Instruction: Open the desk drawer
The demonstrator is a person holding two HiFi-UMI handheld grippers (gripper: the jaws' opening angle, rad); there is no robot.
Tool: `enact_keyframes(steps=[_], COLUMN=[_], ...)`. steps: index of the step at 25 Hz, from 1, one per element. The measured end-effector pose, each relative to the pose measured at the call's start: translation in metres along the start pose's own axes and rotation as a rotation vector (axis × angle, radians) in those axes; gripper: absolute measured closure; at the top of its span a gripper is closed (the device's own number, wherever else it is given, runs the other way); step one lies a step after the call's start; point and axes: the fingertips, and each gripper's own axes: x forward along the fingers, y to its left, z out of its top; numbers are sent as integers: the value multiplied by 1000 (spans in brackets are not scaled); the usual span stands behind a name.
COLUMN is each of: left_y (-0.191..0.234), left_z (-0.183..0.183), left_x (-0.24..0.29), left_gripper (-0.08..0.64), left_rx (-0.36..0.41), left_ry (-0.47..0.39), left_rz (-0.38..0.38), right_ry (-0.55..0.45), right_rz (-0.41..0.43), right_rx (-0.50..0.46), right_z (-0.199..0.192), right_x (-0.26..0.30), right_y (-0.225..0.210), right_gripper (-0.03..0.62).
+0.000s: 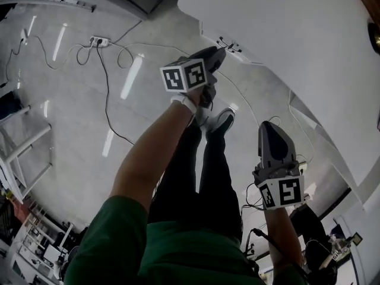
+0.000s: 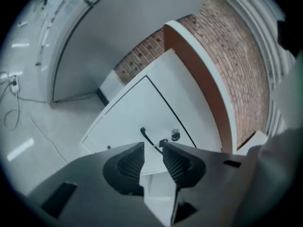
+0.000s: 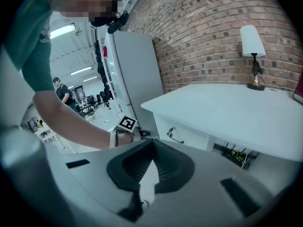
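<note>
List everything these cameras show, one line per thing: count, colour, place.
White desk with a drawer: one, white, against the brick wall.
Thin black drawer handle: one, black, on the drawer front, just beyond the left gripper's tips.
Round metal keyhole lock: one, silver, beside the handle.
Red brick wall: one, red-brown, behind the desk.
Table lamp with white shade: one, white on a dark stem, on the desk top by the wall.
Tall white cabinet: one, white, beside the desk.
White power strip: one, white, on the grey floor, cables attached.
Left gripper: one, grey, jaws apart, facing the handle.
Right gripper: one, grey, jaws together, empty.
</note>
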Motion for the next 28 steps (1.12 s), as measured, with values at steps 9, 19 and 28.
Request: enact_keyframes(steps=[9, 19, 28], left_y=[15, 6, 11], left_z=[3, 7, 16], left_x=[58, 90, 80], left_gripper=[448, 486, 528], left_rx=[-161, -267, -378], left_ry=[-22, -80, -189], left_rz=[-145, -238, -248], right_ry=[43, 77, 101], right_rz=[12, -11, -1], right_rx=[92, 154, 144], right_z=[-57, -90, -92], right_x=[13, 10, 20], right_y=[10, -10, 6], right_gripper=[592, 592, 592])
